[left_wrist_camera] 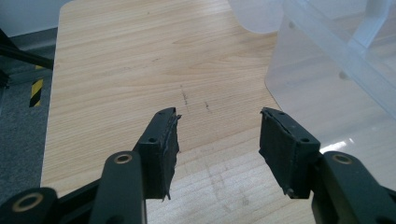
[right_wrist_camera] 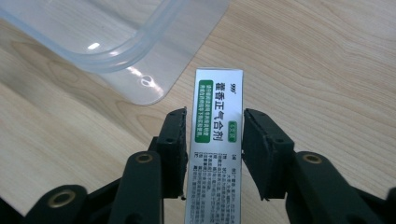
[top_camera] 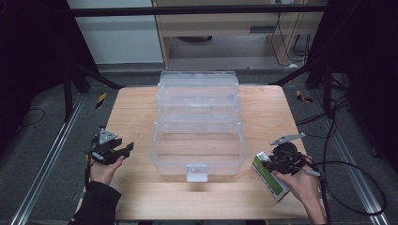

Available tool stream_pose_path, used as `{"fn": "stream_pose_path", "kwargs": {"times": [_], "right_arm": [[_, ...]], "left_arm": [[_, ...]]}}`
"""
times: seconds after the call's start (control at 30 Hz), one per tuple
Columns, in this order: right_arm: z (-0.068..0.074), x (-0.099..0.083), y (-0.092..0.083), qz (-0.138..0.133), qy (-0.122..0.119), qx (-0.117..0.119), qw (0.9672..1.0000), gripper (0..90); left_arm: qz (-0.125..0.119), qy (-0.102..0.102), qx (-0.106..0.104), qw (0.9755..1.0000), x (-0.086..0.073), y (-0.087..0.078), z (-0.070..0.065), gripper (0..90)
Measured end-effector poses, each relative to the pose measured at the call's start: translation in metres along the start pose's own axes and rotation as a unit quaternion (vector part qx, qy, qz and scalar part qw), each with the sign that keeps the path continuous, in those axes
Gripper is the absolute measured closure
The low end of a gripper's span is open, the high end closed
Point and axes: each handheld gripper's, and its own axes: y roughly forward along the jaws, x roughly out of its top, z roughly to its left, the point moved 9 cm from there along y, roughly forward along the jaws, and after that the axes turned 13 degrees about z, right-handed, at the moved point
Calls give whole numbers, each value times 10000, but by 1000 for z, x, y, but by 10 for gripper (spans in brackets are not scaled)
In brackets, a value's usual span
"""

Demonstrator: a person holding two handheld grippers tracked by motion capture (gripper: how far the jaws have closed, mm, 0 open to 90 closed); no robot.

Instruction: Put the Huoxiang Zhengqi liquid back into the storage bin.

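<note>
Two grippers flanked the clear tiered storage box (top_camera: 198, 125).
Right gripper (right_wrist_camera: 214, 140) pinched the medicine carton (right_wrist_camera: 216, 140) edgewise, so it might twist loose; left gripper (left_wrist_camera: 218, 140) gaped empty.

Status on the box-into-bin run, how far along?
Early. Done: the right gripper is clamped on the green-and-white box, beside the clear bin. In hand: that box, still outside. The left gripper is open over bare table. Left, presumably: putting the box in.
</note>
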Motion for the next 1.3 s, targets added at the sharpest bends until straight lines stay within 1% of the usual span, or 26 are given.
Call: {"fn": "stream_pose_path", "kwargs": {"times": [0.03, 0.17, 0.23, 0.3, 0.37, 0.4, 0.47, 0.5, 0.53, 0.57, 0.6, 0.77, 1.0, 1.03, 1.07, 1.3], "right_arm": [[0, 1, -3, 8, -5, 6, 10000, 574], [-1, 0, -11, 243, -56, -30, 9997, 545], [0, -1, -13, 369, -88, -3, 9993, 526], [0, -3, -14, 550, -158, -16, 9984, 520], [3, -6, -15, 790, -284, -27, 9965, 518], [3, -6, -15, 790, -284, -27, 9965, 518], [4, -8, -14, 873, -315, -8, 9957, 516], [4, -10, -13, 960, -304, 13, 9949, 510], [4, -10, -13, 960, -304, 13, 9949, 510], [4, -13, -11, 1048, -346, 41, 9939, 510], [4, -13, -11, 1048, -346, 41, 9939, 510], [4, -21, -7, 1244, -376, 72, 9915, 514], [2, -25, -1, 1302, -350, 119, 9908, 522], [2, -25, 1, 1341, -333, 125, 9903, 529], [2, -25, 2, 1342, -351, 130, 9903, 532], [-1, -26, 7, 1405, -257, 121, 9897, 582]], "left_arm": [[7, -2, 2, 10000, 0, 0, 0, 455], [26, -9, -2, 10000, -1, 0, 1, 452], [35, -11, 4, 10000, -1, 0, 2, 452], [34, -17, 5, 10000, -1, 0, 2, 451], [39, -18, 5, 10000, -1, 0, 2, 451], [43, -19, 3, 10000, -1, 0, 2, 451], [58, -12, 2, 10000, -2, 0, 2, 450], [60, -8, 0, 10000, -2, 0, 2, 449], [64, -9, -2, 10000, -2, 0, 2, 449], [71, -8, -3, 10000, -2, 1, 2, 448], [80, -3, -4, 10000, -2, 1, 1, 448], [127, 5, 4, 9999, -3, 2, 1, 441], [180, 33, 14, 9998, -4, 4, 1, 437], [184, 34, 11, 9998, -4, 4, 1, 436], [190, 36, 10, 9998, -5, 5, 0, 436], [213, 58, 6, 9998, -5, 6, -1, 434]]}}
